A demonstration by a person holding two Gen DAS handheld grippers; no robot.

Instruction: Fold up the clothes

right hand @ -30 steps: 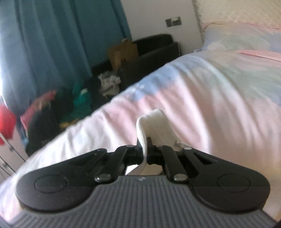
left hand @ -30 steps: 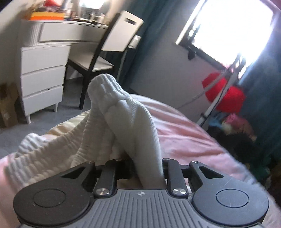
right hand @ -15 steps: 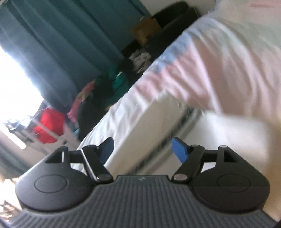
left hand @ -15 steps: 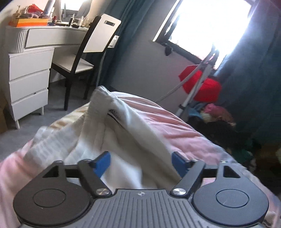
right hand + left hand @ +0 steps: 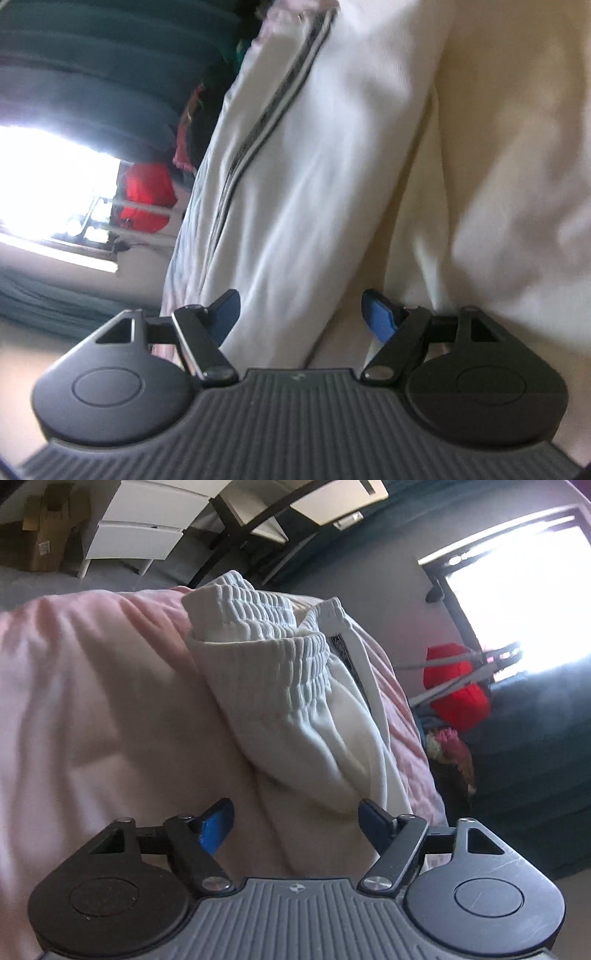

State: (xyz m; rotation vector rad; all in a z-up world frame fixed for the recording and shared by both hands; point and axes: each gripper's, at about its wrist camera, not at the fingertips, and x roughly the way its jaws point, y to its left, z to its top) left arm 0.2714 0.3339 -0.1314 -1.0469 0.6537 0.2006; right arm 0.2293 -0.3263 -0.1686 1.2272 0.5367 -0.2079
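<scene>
Bare pink bedspread (image 5: 92,709) lay open to the left of the left gripper (image 5: 295,823), free to pass there. The heaped white trousers (image 5: 295,709) blocked straight ahead, waistband bunched high. Its jaws were closing with cloth lying between, not pinched. To the right, past the bed edge, a clothes rack (image 5: 461,672) and a pile of clothes (image 5: 450,746) crowded the floor. The right gripper (image 5: 299,314) was wide apart, with trousers filling everything in front.

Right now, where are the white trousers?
The white trousers lie on the pink bedcover, stretched ahead of both grippers, waistband toward the chair in the left view.
</scene>
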